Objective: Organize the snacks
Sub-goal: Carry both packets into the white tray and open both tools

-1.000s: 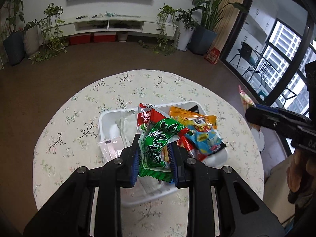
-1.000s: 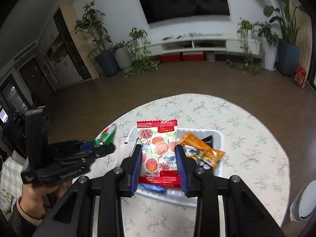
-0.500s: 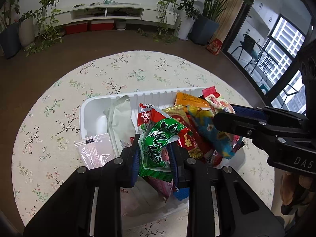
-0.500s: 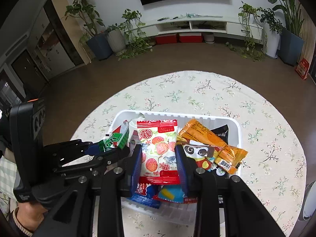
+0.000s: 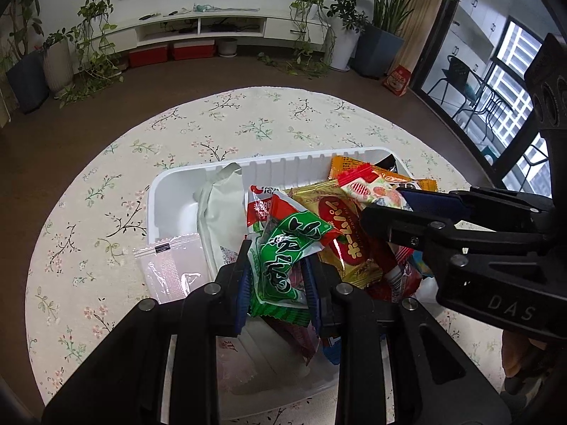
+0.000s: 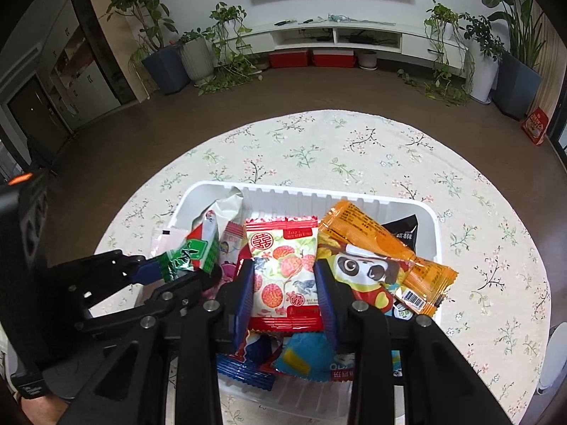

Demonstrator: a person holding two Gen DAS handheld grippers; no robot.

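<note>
A white tray (image 5: 283,161) heaped with snack packets sits on a round table. My left gripper (image 5: 278,276) is shut on a green packet (image 5: 283,255), held just over the tray's near left part. The right wrist view shows my right gripper (image 6: 285,283) shut on a red and white packet (image 6: 283,265) with fruit pictures, over the tray's (image 6: 283,191) middle. Each view shows the other gripper too: the right gripper (image 5: 400,205) comes in from the right, and the left gripper (image 6: 170,265) from the left with the green packet (image 6: 195,251).
In the tray lie an orange packet (image 6: 372,233), a panda packet (image 6: 365,269), a yellow and red packet (image 5: 340,226) and a pale green pouch (image 5: 219,209). A clear pink sachet (image 5: 170,265) hangs over the tray's left rim. The floral tablecloth (image 5: 230,124) surrounds the tray.
Both grippers have come down and forward toward the tray, each still holding its packet. The two packets now hang close over the heap, and the grippers stand nearer each other.
</note>
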